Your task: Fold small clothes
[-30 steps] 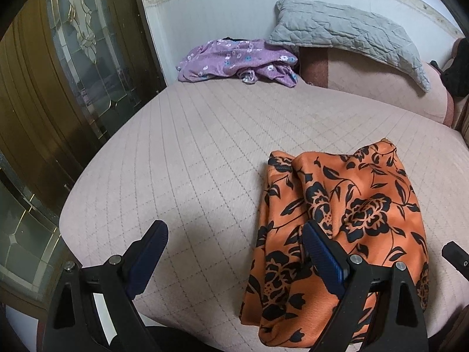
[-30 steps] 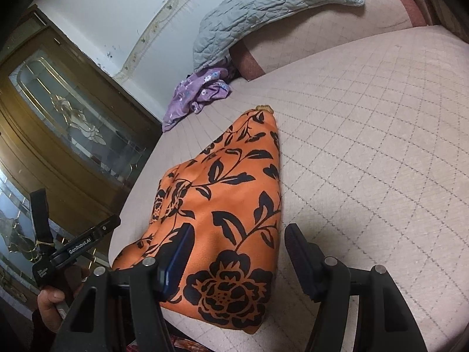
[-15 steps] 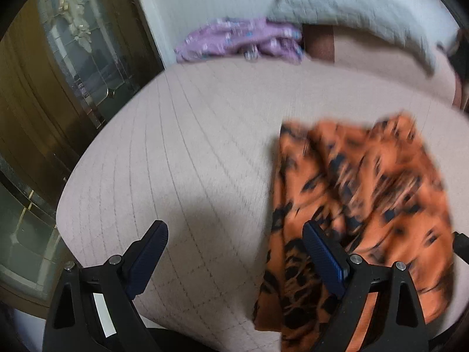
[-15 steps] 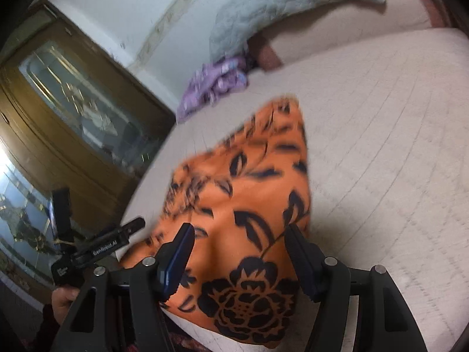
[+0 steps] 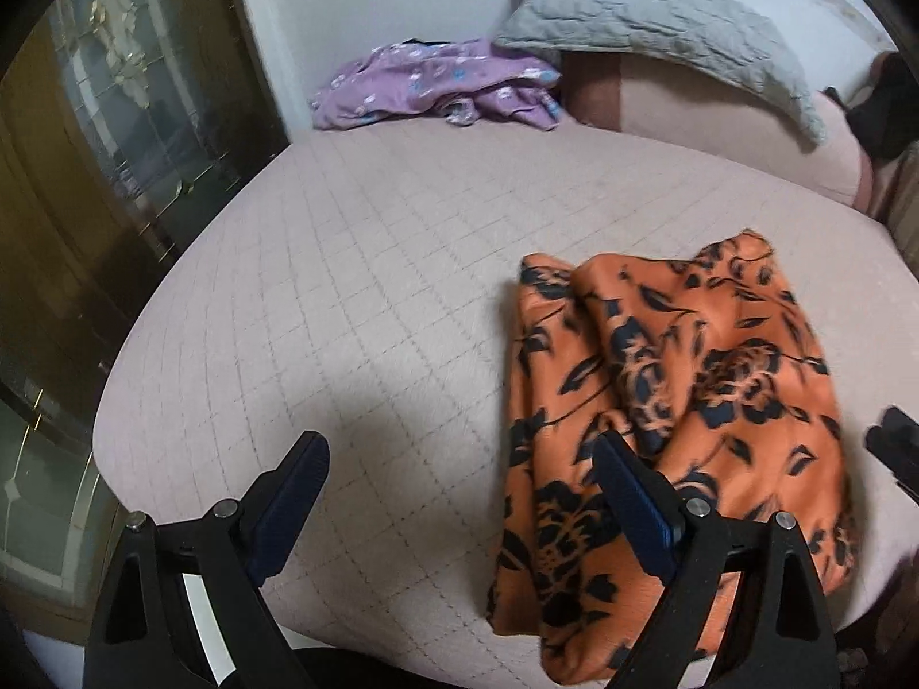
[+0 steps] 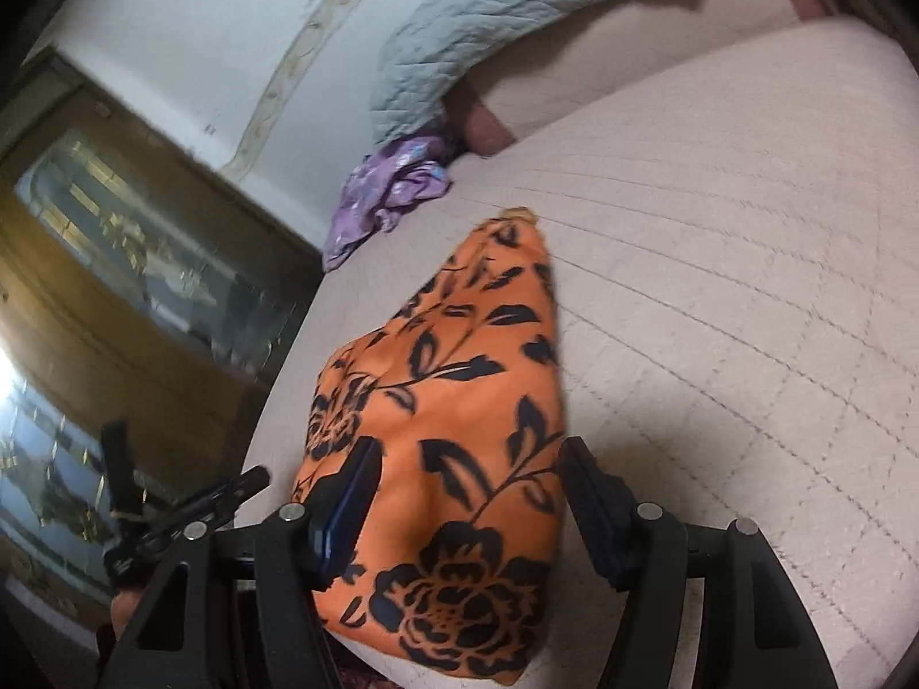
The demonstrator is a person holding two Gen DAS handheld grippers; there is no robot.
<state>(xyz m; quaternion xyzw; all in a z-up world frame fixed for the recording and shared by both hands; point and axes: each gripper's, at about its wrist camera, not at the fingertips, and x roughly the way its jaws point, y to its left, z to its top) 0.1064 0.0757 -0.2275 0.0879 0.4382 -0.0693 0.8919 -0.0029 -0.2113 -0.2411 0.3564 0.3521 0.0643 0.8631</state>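
While both grippers hang over the near edge of the bed point(image 5: 356, 298), neither one holds anything. Left gripper point(image 5: 459, 494): fingers spread wide, blue pads visible, nothing between them but quilted pink cover; its right finger point(image 5: 632, 511) sits in front of the cloth's left part, contact not clear. Right gripper point(image 6: 468, 511): fingers also spread, with the near part of the orange garment point(image 6: 459, 459) seen between them, no pinch visible.

Orange garment with black floral print lies on the bed close to the near edge, roughly folded, with rumpled ridges on its left side in the left wrist view point(image 5: 660, 402). One narrow end points toward the headboard side.

Far end of the bed: purple floral garment point(image 5: 436, 86) bunched against the wall, touching the grey quilted pillow point(image 5: 660, 28). Wooden cabinet with glass panels point(image 5: 115, 115) stands just beside the bed on the left. Right wrist view is motion-blurred.
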